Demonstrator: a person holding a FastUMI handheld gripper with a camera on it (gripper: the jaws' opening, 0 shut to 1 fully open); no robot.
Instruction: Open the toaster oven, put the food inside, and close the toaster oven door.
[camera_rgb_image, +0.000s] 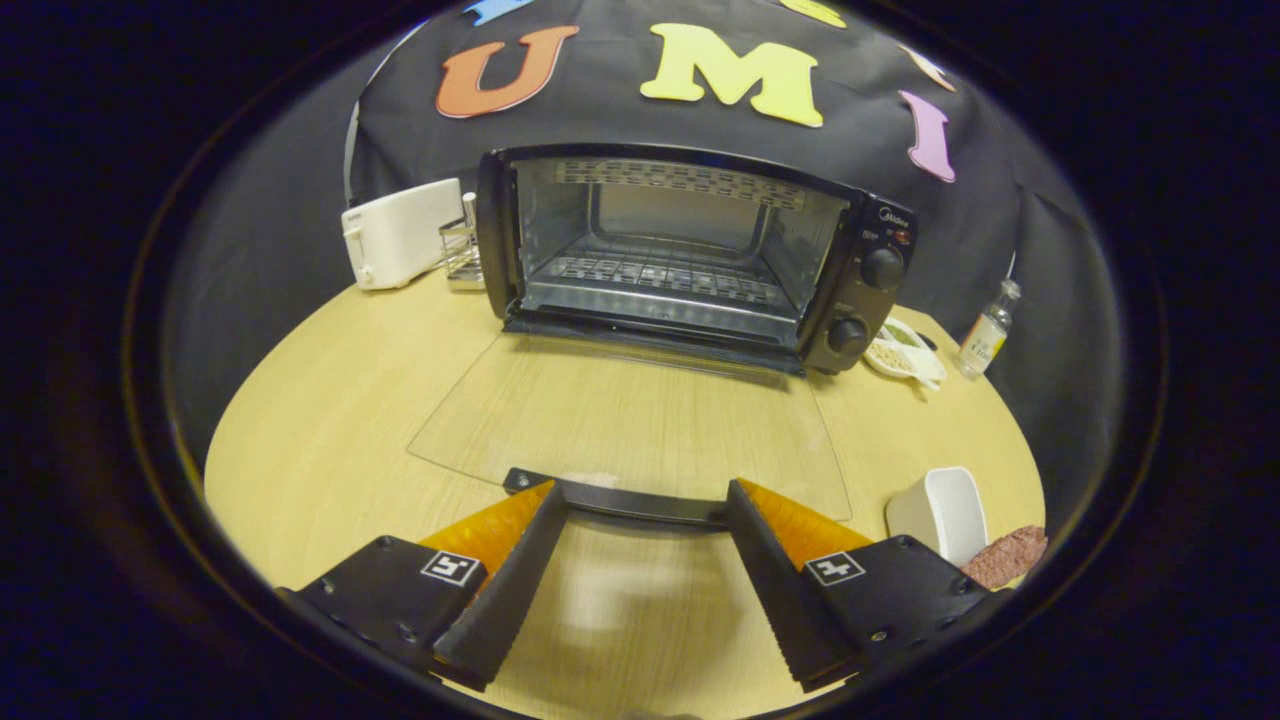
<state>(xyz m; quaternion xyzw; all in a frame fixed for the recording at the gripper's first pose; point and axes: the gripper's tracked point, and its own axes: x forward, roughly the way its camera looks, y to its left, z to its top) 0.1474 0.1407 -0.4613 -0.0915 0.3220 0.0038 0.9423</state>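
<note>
Before the toaster oven (690, 255), its glass door (640, 420) lay open; the tool (645, 500) stood wide around the door handle (625, 502), and could bump it.

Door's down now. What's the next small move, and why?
Probably back the gripper off the door handle and swing right toward the reddish food beside the white dish. The glass door of the toaster oven lies flat open, the rack is bare, and the fingers are open, holding nothing.
</note>
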